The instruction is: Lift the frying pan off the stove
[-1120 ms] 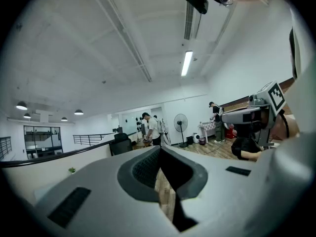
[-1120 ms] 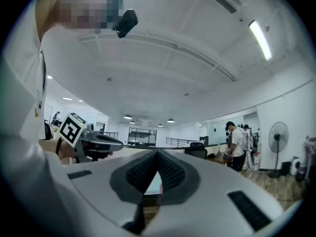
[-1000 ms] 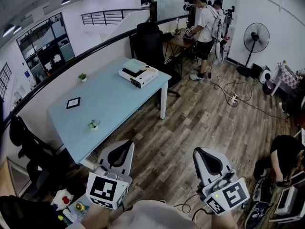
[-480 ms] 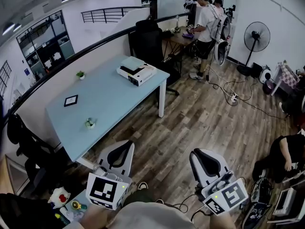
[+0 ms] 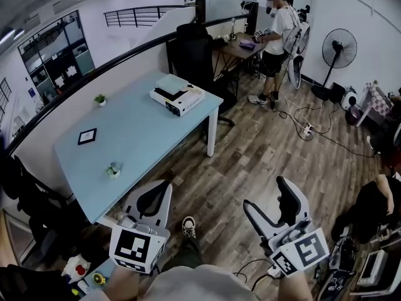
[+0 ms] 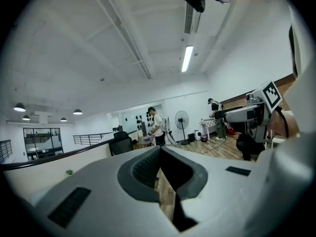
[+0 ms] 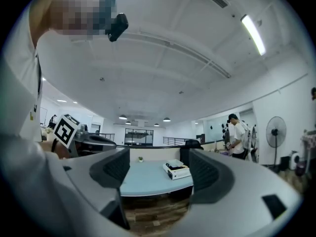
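No frying pan and no stove show in any view. My left gripper (image 5: 155,199) hangs low at the left over the wooden floor, jaws shut with nothing between them; in the left gripper view its fingertips (image 6: 160,150) meet. My right gripper (image 5: 270,200) hangs low at the right, its jaws opening and standing wide apart with nothing between them. Through the gap of the right gripper (image 7: 155,164) the blue table shows across the room.
A light blue table (image 5: 144,137) stands ahead with a white box (image 5: 177,96), a small plant (image 5: 113,170) and a black frame (image 5: 87,136). Behind it are a black chair (image 5: 191,55), a standing person (image 5: 279,36) and a fan (image 5: 340,49). Cables cross the floor at right.
The right gripper's jaws have spread from shut to wide apart. The left gripper stays shut. The view has tipped down a little, and a shoe now shows between the grippers.
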Available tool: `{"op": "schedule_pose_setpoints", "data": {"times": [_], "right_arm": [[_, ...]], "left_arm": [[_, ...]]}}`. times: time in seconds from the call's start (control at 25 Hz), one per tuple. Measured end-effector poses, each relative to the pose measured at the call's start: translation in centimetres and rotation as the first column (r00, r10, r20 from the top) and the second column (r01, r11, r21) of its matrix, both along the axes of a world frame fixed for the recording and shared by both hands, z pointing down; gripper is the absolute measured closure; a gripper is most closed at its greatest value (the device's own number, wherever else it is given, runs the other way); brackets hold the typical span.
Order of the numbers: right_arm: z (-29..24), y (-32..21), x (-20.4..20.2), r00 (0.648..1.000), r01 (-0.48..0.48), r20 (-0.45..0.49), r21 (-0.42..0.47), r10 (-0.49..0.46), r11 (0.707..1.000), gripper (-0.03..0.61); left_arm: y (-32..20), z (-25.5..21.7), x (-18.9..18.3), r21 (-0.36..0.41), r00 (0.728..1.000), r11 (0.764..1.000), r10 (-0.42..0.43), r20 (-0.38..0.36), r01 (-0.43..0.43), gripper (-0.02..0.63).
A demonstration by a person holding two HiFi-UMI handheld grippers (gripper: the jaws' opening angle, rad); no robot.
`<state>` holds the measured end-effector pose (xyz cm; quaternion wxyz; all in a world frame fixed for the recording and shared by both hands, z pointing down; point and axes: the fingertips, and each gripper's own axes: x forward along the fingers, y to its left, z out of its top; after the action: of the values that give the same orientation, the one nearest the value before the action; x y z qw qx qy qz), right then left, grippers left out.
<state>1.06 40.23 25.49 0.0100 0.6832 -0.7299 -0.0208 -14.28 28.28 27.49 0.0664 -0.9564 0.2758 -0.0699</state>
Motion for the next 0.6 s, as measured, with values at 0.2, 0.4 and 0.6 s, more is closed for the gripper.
{"op": "schedule_pose_setpoints", "data": {"times": [0.2, 0.4, 0.6], "right_arm": [[0.7, -6.7, 1.9, 1.0, 0.005, -0.012, -0.036, -0.006, 0.999, 0.206], [1.5, -14.3, 3.7, 1.0, 0.004, 0.017, -0.068, -0.003, 0.998, 0.205], [2.3, -22.3, 5.1, 1.0, 0.001, 0.022, -0.12, 0.002, 0.993, 0.2]], "left_arm": [[-6.2, 0.6, 1.6, -0.026, 1.0, 1.0, -0.011, -0.001, 0.011, 0.609], [-13.5, 1.5, 3.0, -0.045, 1.0, 0.999, -0.017, 0.006, 0.018, 0.609], [-21.3, 2.1, 4.6, -0.073, 1.0, 0.997, -0.008, 0.028, 0.01, 0.609]]}}
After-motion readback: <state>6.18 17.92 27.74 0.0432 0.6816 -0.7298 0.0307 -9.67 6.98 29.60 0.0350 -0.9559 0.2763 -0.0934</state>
